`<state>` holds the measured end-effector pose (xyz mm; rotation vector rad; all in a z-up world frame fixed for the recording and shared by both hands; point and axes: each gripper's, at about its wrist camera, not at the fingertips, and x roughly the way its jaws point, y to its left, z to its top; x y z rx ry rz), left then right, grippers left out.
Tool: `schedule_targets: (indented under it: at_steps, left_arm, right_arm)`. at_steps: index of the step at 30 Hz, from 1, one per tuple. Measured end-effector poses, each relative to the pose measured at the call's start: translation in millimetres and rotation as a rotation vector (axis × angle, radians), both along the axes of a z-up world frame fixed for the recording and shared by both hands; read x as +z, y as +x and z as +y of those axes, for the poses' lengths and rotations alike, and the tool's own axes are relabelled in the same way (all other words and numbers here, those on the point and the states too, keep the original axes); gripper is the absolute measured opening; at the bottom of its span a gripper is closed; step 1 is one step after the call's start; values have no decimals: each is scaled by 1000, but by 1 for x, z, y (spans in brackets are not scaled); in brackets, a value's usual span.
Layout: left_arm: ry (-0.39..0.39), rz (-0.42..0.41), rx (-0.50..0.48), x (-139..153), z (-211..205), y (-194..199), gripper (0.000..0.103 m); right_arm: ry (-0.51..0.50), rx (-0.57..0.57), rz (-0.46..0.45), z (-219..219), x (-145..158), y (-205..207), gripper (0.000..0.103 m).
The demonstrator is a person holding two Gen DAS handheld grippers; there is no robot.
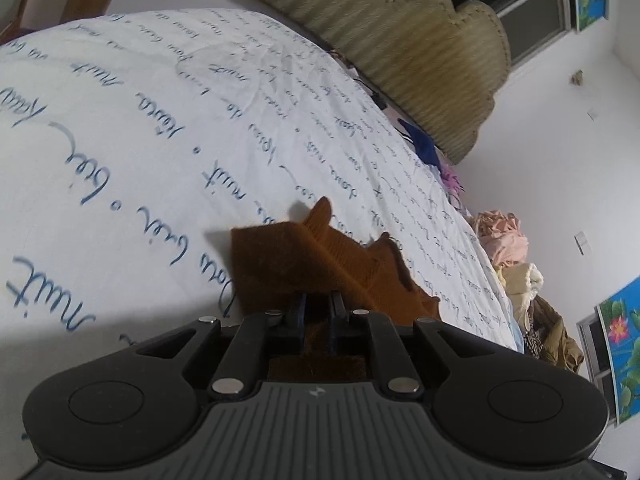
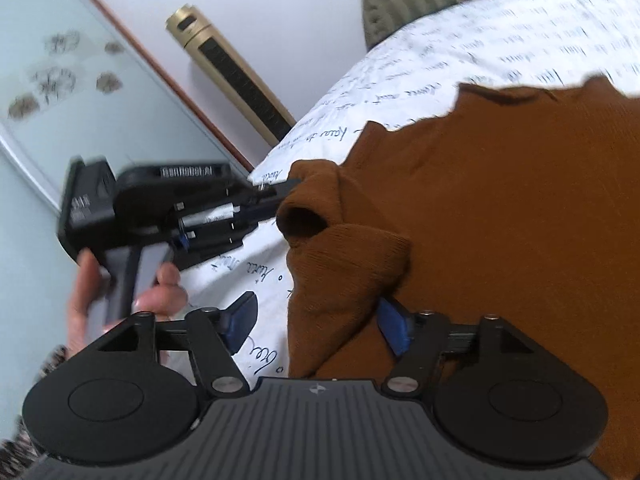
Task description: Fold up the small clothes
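Brown knit garment lies spread on the bed, one sleeve folded inward near its lower edge. Judged mid-fold; next, flatten that fold and take the far side. Left claw nearly together, clamped on the garment's edge. Right claw apart, straddling the sleeve without pinching it.
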<state>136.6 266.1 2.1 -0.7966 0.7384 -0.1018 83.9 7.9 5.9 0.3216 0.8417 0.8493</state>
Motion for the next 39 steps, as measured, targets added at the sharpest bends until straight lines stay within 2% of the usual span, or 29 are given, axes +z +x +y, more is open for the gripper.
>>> schedule_targets:
  at_steps: [1,3,4,5,6,7,8,10,14,18,20,22,23,27,29,34,39]
  left_arm:
    - [5,-6,-3,2,2,1,18]
    - [35,-7,19,4,5,3,39]
    - [45,-8,45,4,7,4,57]
    - [40,-22,73,3,10,3,63]
    - [27,-33,90,2,14,2,63]
    - [14,-35,92,2,16,3,63]
    - [3,-27,82,1,16,6,63]
    - [3,1,62,-3,11,12,63]
    - [22,47,41,-11,2,18,63]
    - [16,81,59,-17,3,23,61]
    - [21,113,65,-18,4,26,29]
    - [19,150,64,-20,6,30,18]
    - [26,160,67,-19,6,30,17]
    - [20,121,59,-7,-1,28,15]
    - [43,100,40,7,-13,31,15]
    - [83,47,-30,38,-53,47,15]
    - [119,23,-115,56,-104,61,15]
  right_arm:
    - [-15,-2,-18,5,1,-1,67]
    - [-40,0,-50,17,2,-1,67]
    - [-63,-8,-61,22,2,-1,64]
    - [-88,-16,-69,28,1,0,56]
    - [-101,-18,-81,32,1,0,50]
    - [-119,-23,-88,36,1,1,34]
    - [-135,-27,-83,39,1,4,23]
    - [-129,-30,-66,42,0,8,20]
    - [-157,-10,-108,45,4,1,19]
    - [-148,-4,-100,40,4,-1,19]
    - [-149,9,-116,42,4,-2,19]
    - [-156,19,-132,44,5,-5,17]
    - [-155,24,-136,45,7,-6,16]
    - [-160,31,-194,45,14,-14,15]
    - [-166,38,-239,44,20,-20,15]
    - [-167,-3,-330,28,37,-29,14]
    - [-159,-83,-379,-5,49,-34,14]
